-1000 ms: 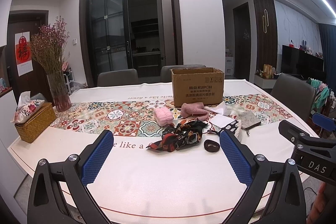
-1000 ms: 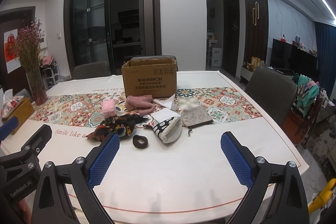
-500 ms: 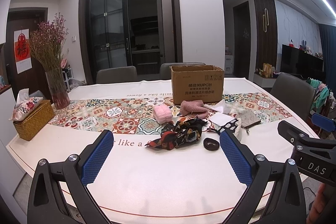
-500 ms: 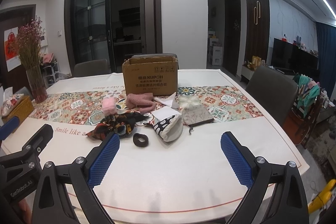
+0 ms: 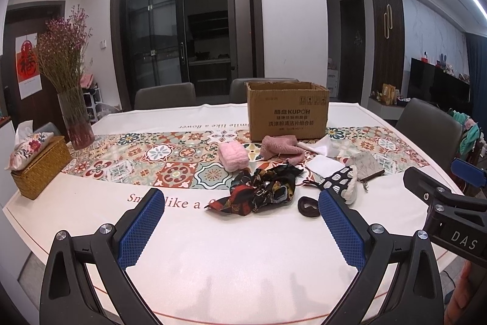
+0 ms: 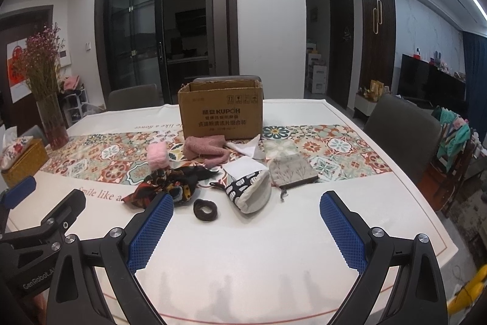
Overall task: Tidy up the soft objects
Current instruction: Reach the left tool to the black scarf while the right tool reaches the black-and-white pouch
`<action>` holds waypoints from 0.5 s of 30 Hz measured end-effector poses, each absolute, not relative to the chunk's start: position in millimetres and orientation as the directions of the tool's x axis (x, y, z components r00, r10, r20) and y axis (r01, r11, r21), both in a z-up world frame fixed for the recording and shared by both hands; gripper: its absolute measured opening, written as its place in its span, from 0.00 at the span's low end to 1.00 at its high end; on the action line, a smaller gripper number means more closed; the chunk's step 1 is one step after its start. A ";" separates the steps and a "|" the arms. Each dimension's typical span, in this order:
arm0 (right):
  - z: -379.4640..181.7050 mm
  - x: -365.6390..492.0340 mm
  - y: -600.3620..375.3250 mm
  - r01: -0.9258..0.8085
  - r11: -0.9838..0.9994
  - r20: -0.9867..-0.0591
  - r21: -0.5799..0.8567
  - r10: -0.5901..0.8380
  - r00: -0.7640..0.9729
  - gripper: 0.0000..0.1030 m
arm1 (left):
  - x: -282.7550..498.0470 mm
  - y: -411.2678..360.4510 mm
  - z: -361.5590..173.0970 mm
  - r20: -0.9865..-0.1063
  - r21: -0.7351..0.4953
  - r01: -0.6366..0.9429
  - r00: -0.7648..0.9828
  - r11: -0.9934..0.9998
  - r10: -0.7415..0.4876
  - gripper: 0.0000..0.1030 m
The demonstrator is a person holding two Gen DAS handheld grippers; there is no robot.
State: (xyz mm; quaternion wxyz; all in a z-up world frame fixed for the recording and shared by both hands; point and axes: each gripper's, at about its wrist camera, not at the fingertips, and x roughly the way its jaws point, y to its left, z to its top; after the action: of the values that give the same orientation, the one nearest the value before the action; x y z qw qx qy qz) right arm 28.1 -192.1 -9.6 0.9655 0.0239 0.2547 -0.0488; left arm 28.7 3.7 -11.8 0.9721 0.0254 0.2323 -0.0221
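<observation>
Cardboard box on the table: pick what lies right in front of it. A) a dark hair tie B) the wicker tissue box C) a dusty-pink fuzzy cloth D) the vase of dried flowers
C: the dusty-pink fuzzy cloth lies at the foot of the cardboard box.

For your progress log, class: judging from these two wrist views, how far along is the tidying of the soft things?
Done: nothing visibly; I cannot see into the box. In hand: nothing; the left gripper and right gripper are both open and empty above the table. Left: the scarf, hair tie, pink roll, pink cloth, white cloths, patterned pouch and grey pouch all lie loose before the box.
</observation>
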 end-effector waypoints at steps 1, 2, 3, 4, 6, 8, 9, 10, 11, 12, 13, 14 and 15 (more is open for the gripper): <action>-11.9 33.9 -192.1 0.104 0.994 -0.501 0.020 -0.080 0.862 0.95 | 33.5 3.6 -13.0 -0.457 0.038 0.052 0.889 0.998 -0.029 1.00; -13.5 38.1 -192.1 0.101 0.995 -0.506 0.021 -0.076 0.859 0.95 | 37.3 3.7 -14.1 -0.461 0.036 0.051 0.887 0.998 -0.029 1.00; -15.6 43.3 -192.1 0.099 0.995 -0.513 0.022 -0.074 0.855 0.95 | 41.4 3.5 -15.2 -0.466 0.034 0.051 0.884 0.998 -0.029 1.00; -17.8 49.6 -192.9 0.098 0.995 -0.520 0.022 -0.073 0.851 0.95 | 45.6 3.7 -16.1 -0.471 0.032 0.052 0.882 0.998 -0.031 1.00; -20.4 58.4 -194.0 0.099 0.995 -0.527 0.021 -0.074 0.847 0.95 | 55.8 2.8 -19.5 -0.480 0.035 0.054 0.877 0.998 -0.031 1.00; -23.6 68.7 -196.0 0.102 0.995 -0.532 0.019 -0.076 0.844 0.95 | 65.4 1.4 -22.7 -0.488 0.038 0.052 0.872 0.998 -0.027 1.00; -23.6 71.7 -195.5 0.103 0.995 -0.533 0.018 -0.077 0.842 0.95 | 69.9 1.2 -24.0 -0.493 0.037 0.055 0.870 0.998 -0.030 1.00; -25.2 77.2 -196.1 0.101 0.995 -0.536 0.020 -0.075 0.841 0.94 | 74.2 0.9 -25.5 -0.498 0.035 0.058 0.867 0.998 -0.033 1.00; -27.0 83.0 -196.4 0.098 0.995 -0.540 0.019 -0.072 0.838 0.90 | 80.7 0.7 -27.5 -0.504 0.036 0.057 0.863 0.998 -0.031 1.00; -27.6 87.1 -196.7 0.097 0.995 -0.545 0.019 -0.071 0.836 0.88 | 85.3 0.5 -29.0 -0.508 0.037 0.055 0.861 0.998 -0.029 1.00; -30.0 93.8 -197.0 0.094 0.995 -0.553 0.020 -0.067 0.830 0.88 | 89.7 0.2 -30.5 -0.511 0.037 0.054 0.859 0.998 -0.028 1.00; -31.9 98.8 -197.5 0.091 0.996 -0.561 0.025 -0.062 0.826 0.88 | 94.8 -0.1 -32.1 -0.515 0.037 0.055 0.857 0.998 -0.028 1.00; -34.6 104.1 -198.3 0.088 0.996 -0.569 0.032 -0.054 0.821 0.86 | 100.4 -0.6 -33.9 -0.520 0.037 0.057 0.854 0.998 -0.029 1.00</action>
State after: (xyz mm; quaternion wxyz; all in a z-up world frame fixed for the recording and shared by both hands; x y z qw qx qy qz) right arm 104.1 -198.3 -34.6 0.9537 0.0283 0.2971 -0.0372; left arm 100.4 -0.6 -33.9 0.9624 0.0254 0.2695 -0.0222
